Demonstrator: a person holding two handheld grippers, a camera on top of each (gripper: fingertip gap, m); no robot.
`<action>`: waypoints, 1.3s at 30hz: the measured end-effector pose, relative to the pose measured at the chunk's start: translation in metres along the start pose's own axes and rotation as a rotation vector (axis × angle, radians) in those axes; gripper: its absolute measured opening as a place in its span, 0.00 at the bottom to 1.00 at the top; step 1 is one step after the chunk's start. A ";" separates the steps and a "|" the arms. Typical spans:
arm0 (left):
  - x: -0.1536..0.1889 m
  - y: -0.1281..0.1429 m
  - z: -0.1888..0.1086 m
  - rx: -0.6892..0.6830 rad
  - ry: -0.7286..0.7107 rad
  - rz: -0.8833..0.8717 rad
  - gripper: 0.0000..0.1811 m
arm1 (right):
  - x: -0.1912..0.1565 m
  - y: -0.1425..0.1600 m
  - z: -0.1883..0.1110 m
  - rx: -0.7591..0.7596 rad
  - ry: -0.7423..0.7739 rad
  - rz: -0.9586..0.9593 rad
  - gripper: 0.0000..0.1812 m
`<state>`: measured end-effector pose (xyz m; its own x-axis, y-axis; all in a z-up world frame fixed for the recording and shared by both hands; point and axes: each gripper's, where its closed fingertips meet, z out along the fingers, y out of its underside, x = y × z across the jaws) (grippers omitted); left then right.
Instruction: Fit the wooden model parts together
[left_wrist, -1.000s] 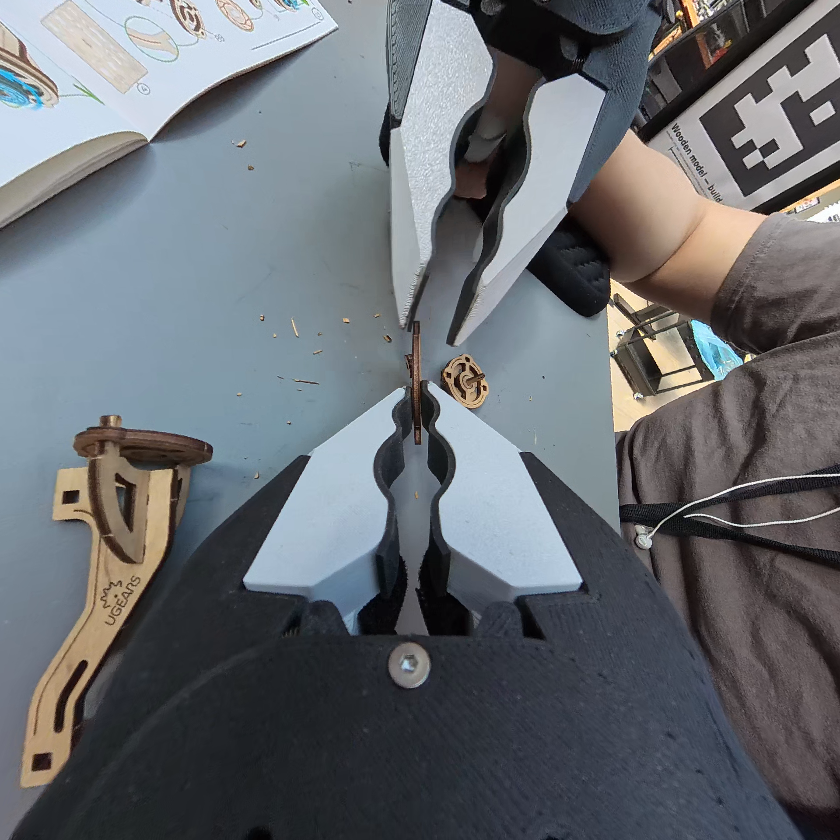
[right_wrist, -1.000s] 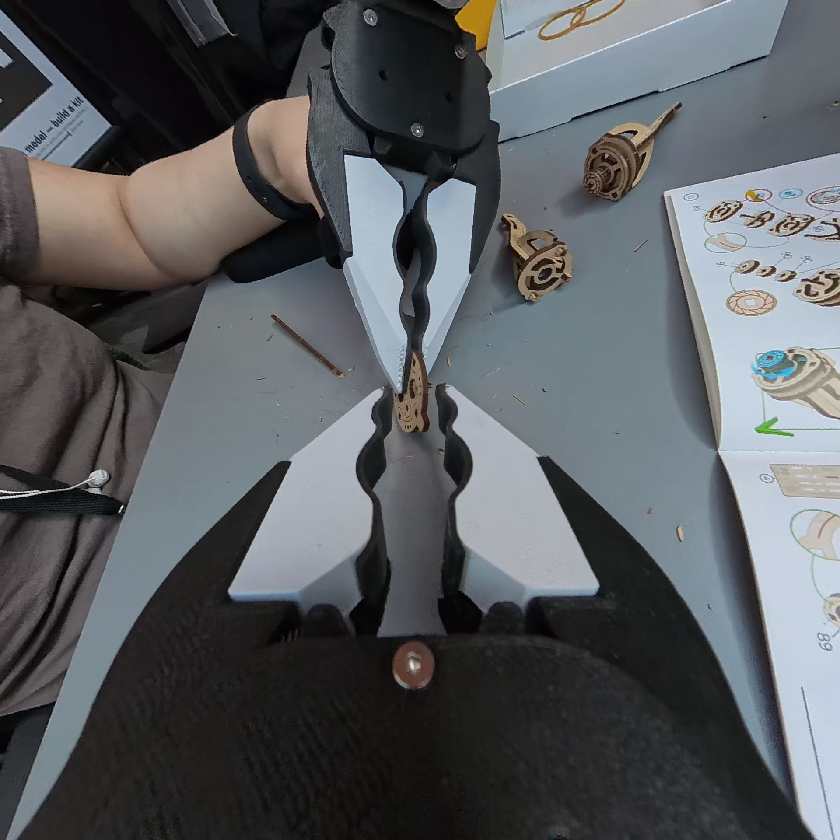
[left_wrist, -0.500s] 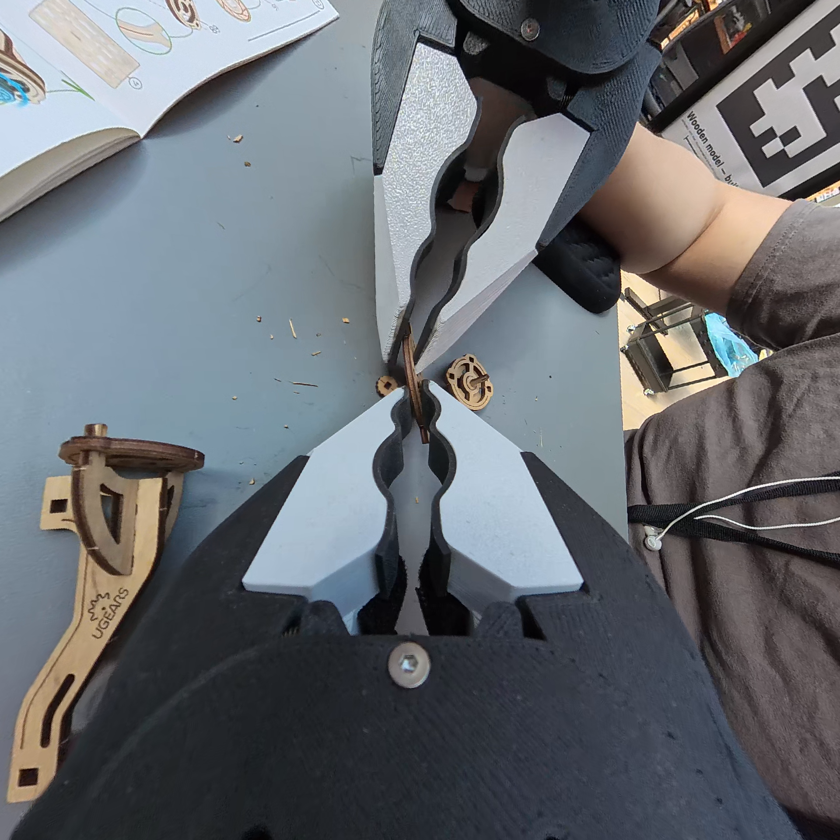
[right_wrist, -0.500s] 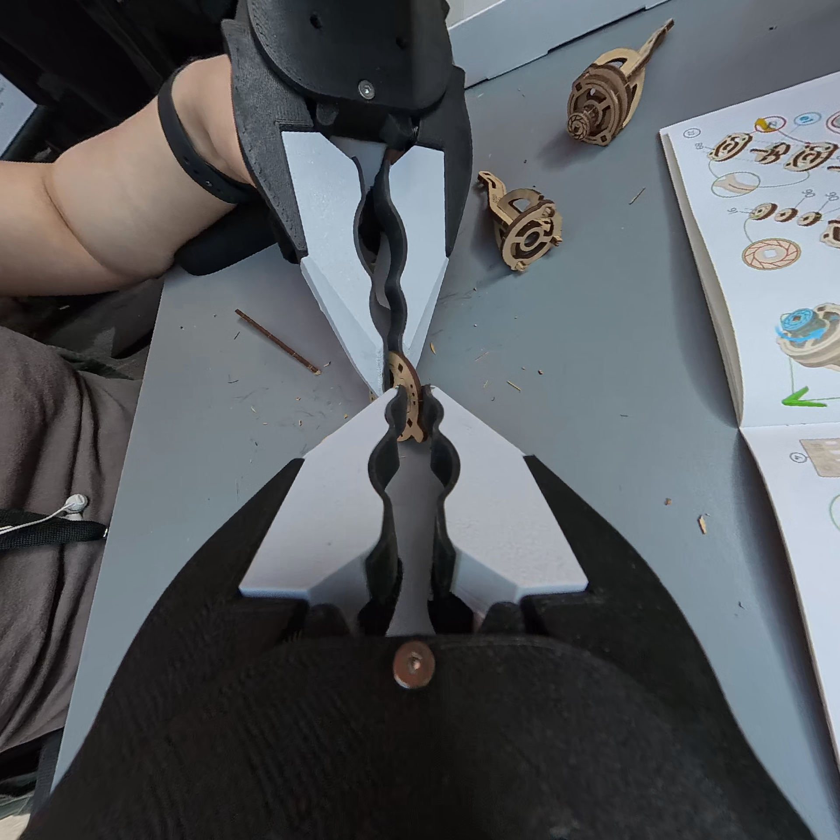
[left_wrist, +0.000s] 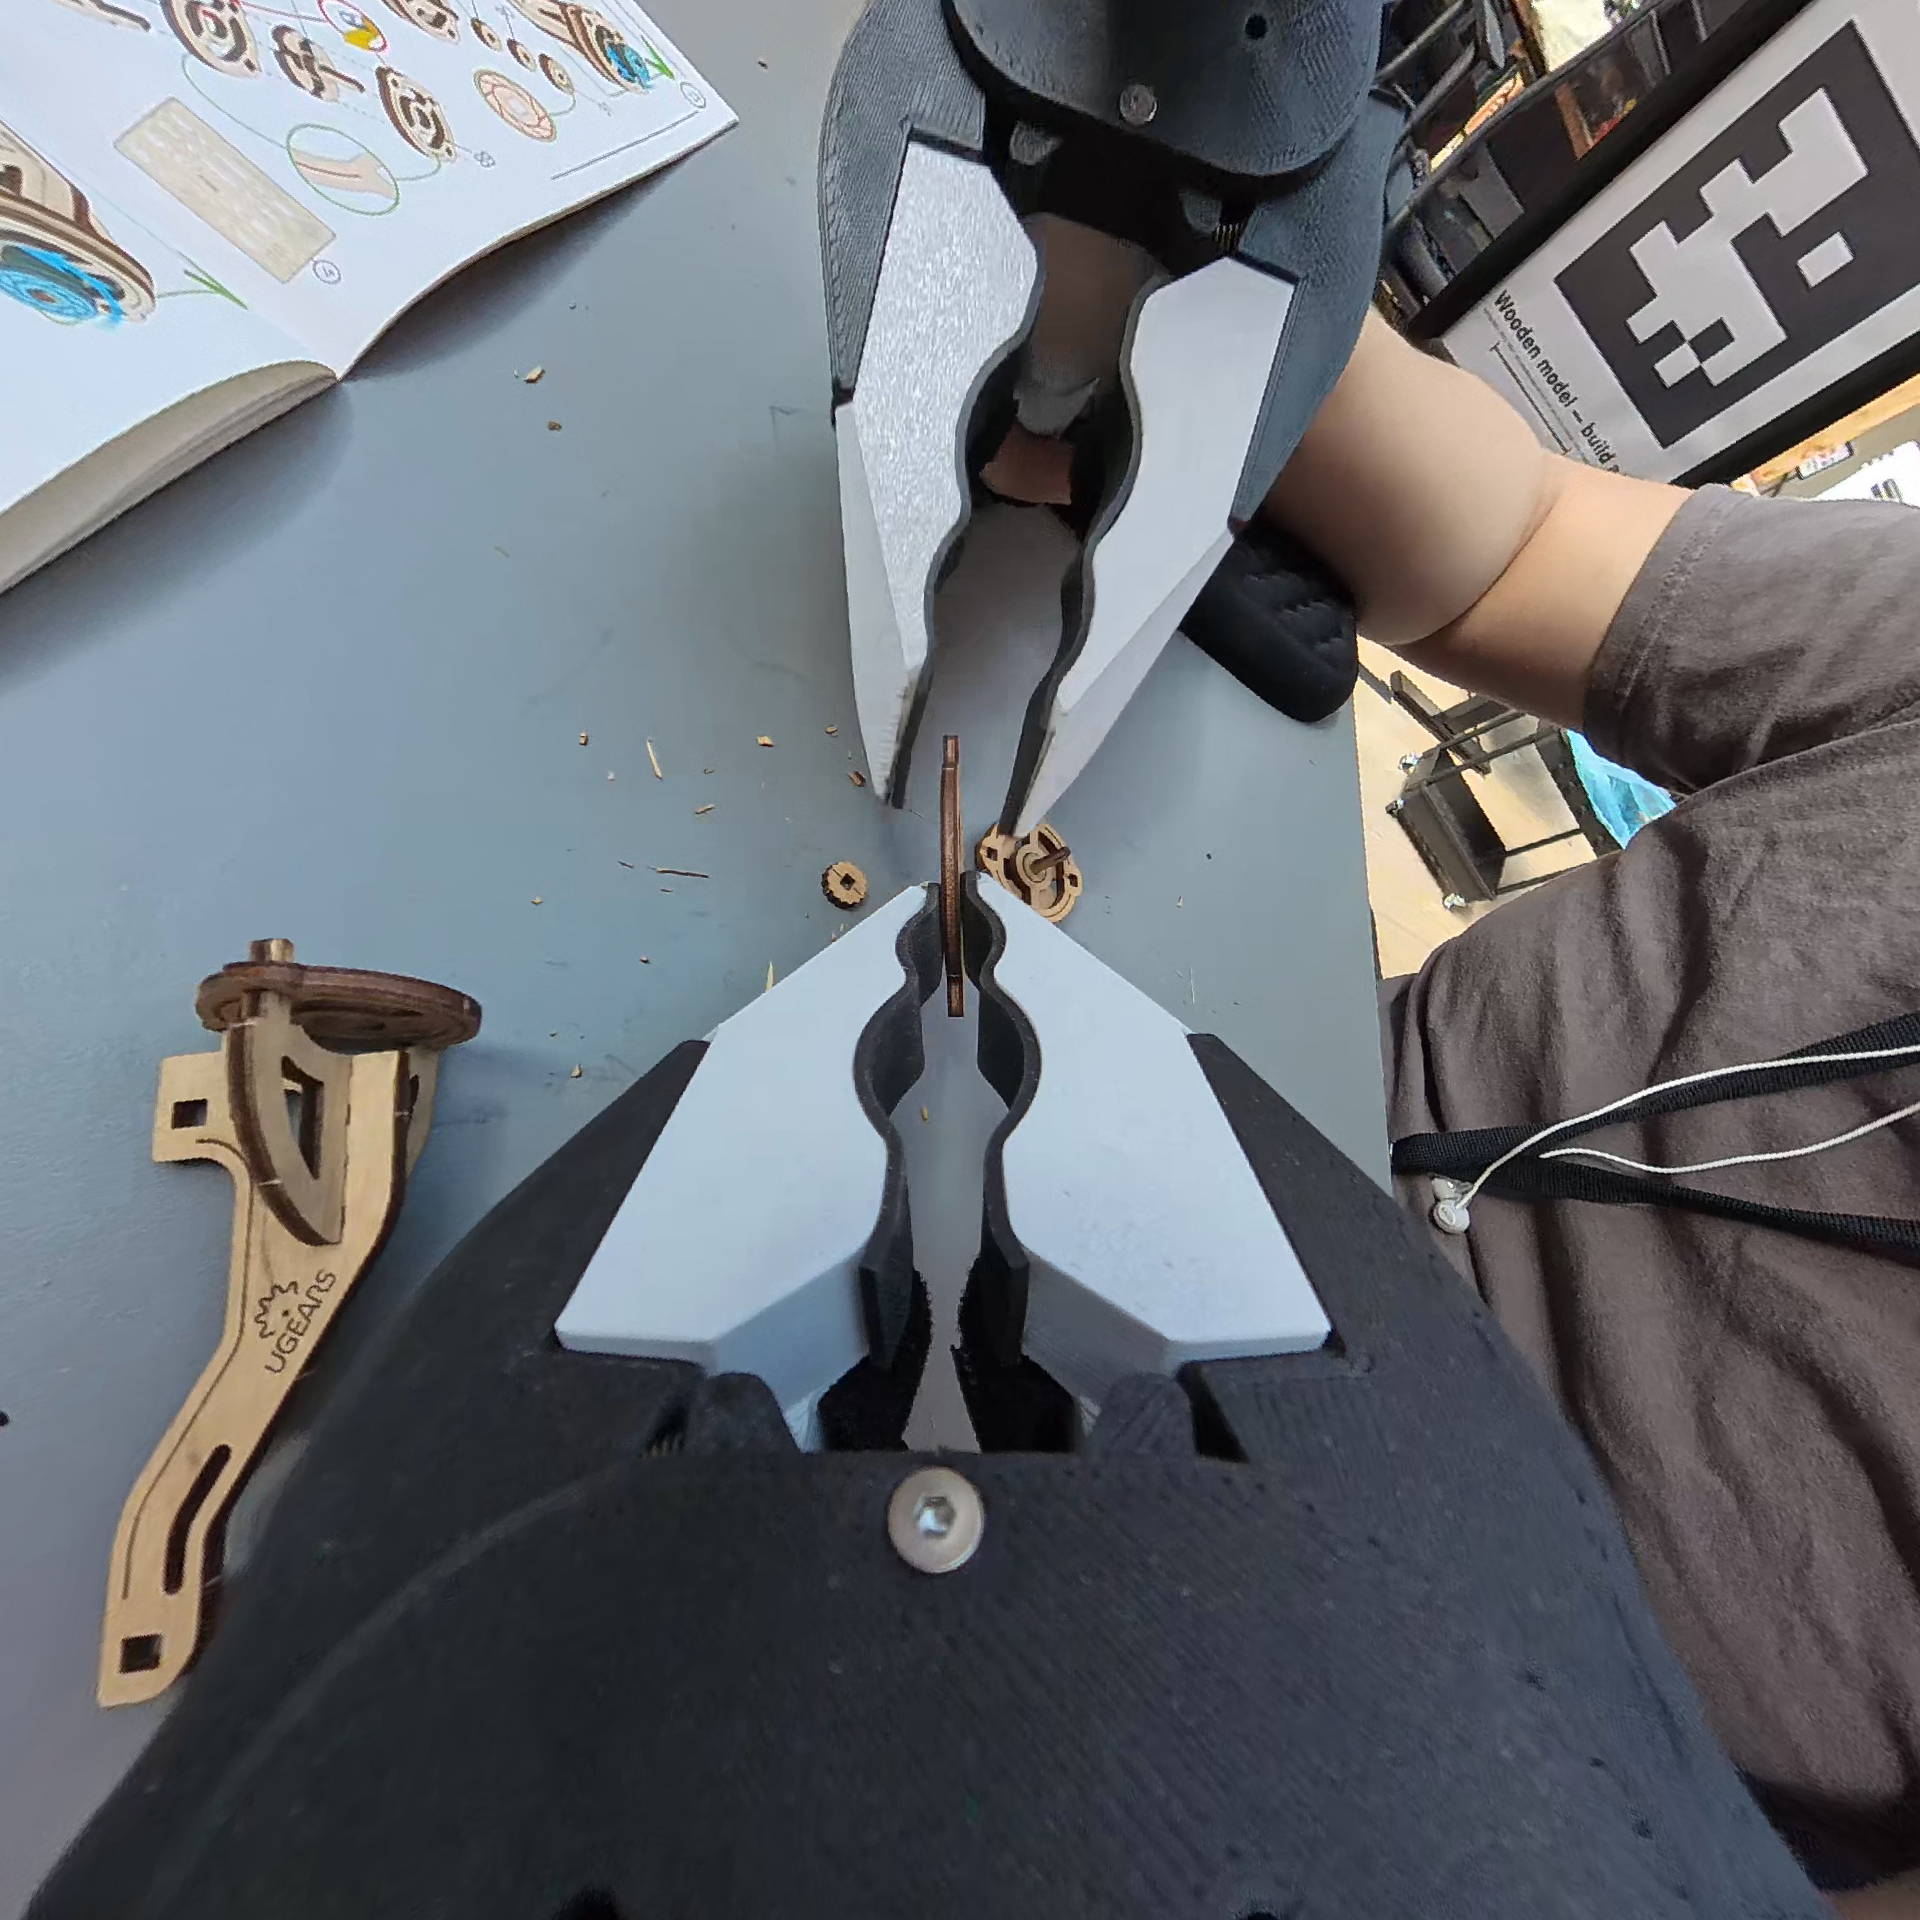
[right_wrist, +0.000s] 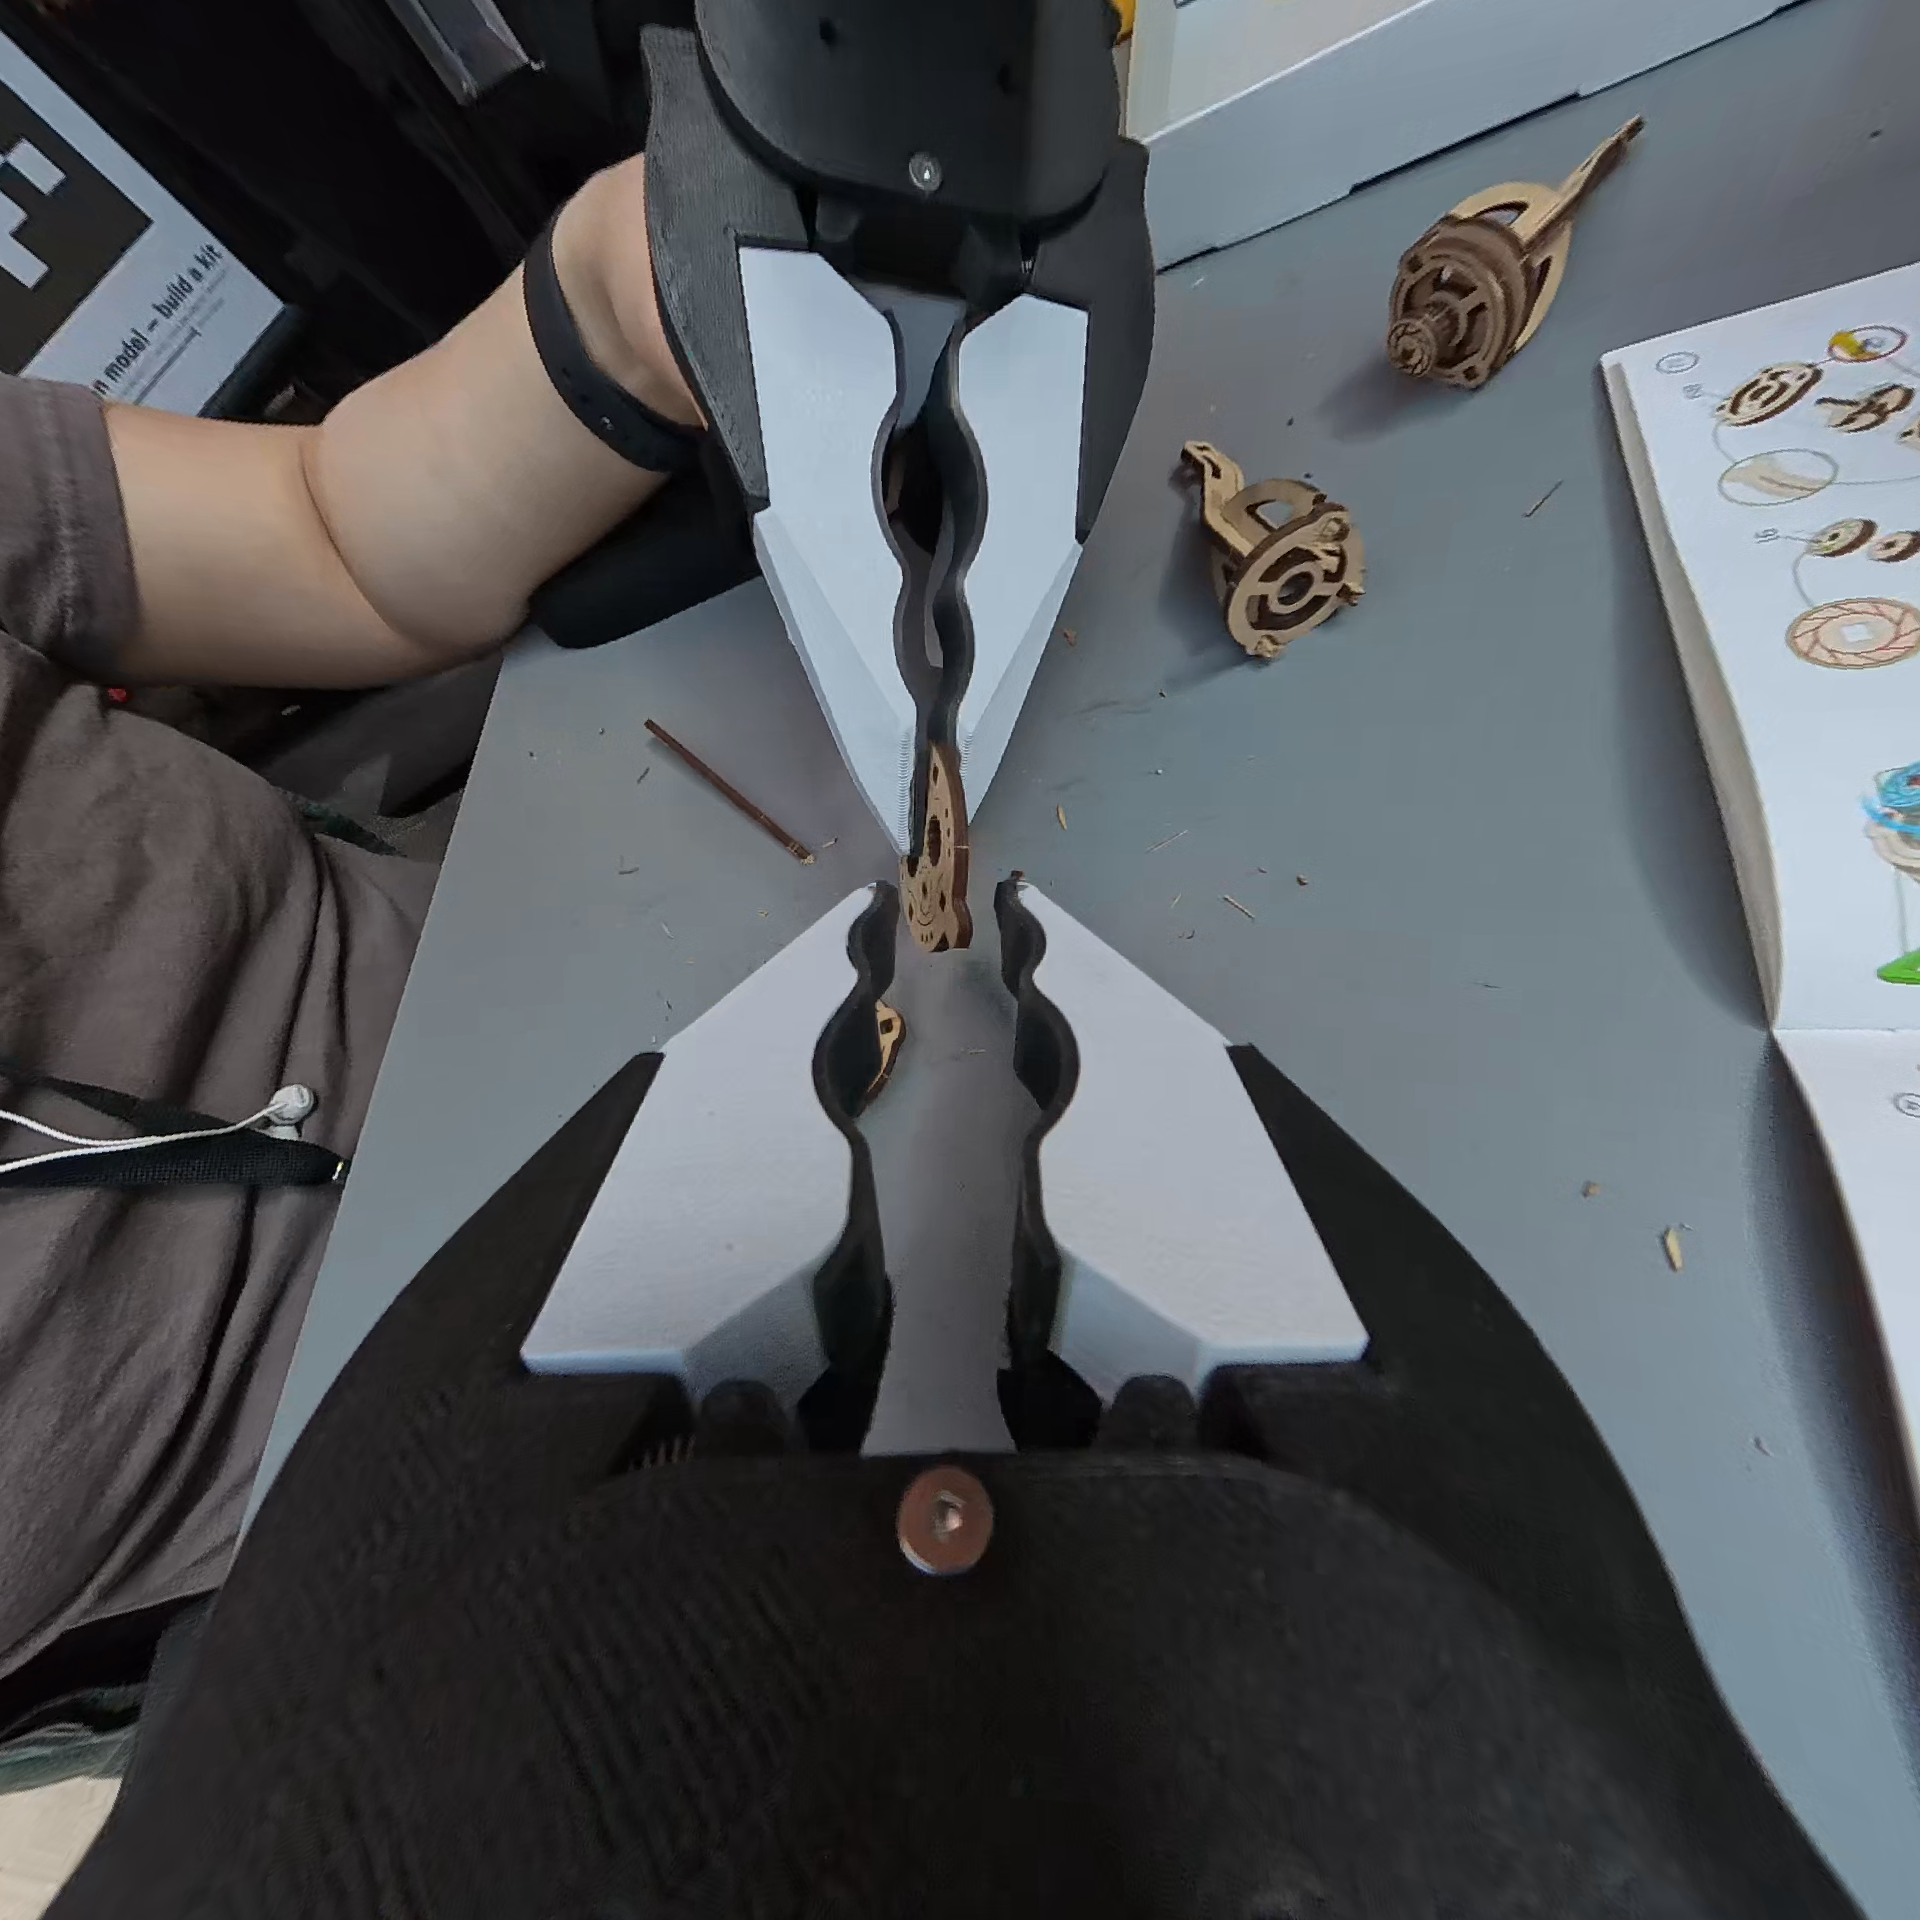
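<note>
Two grippers met tip to tip over the grey counter (left_wrist: 312, 644). The left gripper (left_wrist: 951, 904) was pinching a thin wooden disc (left_wrist: 950, 883) on edge, upright, with about half its length standing clear of the tips. The right gripper (right_wrist: 940, 914) was spread, its fingers either side of the disc's free end without touching it.

On the counter just beyond the left gripper's tips lay a small gear (left_wrist: 842, 886) and a small round part with a peg (left_wrist: 1034, 871), near the counter's edge next to the person. Farther out lay a long flat wooden arm with a round cap (left_wrist: 281, 1195), two finished sub-assemblies (right_wrist: 1283, 566) (right_wrist: 1475, 291), a thin stick (right_wrist: 727, 790) and the open instruction booklet (left_wrist: 312, 187).

Judging from the narrow grip, the disc could pivot or slip if the right gripper closed off-centre, and a dropped piece so near the edge might roll off.

Seen edge-on in the left wrist view, the disc's cut-outs were hidden there; the part beneath the right gripper's fingers was mostly covered.
</note>
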<state>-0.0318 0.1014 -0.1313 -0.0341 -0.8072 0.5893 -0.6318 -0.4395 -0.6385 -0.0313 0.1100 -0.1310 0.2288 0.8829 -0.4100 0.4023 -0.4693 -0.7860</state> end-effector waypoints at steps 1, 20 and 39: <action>0.001 0.001 0.000 -0.008 0.004 0.006 0.00 | -0.001 0.004 0.005 -0.032 0.005 -0.013 0.07; 0.010 -0.011 -0.005 0.079 0.108 -0.106 0.00 | -0.009 -0.020 -0.006 0.144 -0.145 0.193 0.01; -0.002 -0.018 -0.021 0.148 0.004 -0.076 0.02 | 0.002 -0.032 -0.008 0.234 -0.106 0.295 0.01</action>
<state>-0.0367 0.1191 -0.1102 0.0062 -0.7678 0.6406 -0.5117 -0.5529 -0.6576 -0.0367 0.1268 -0.1029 0.2067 0.7126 -0.6704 0.1165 -0.6983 -0.7063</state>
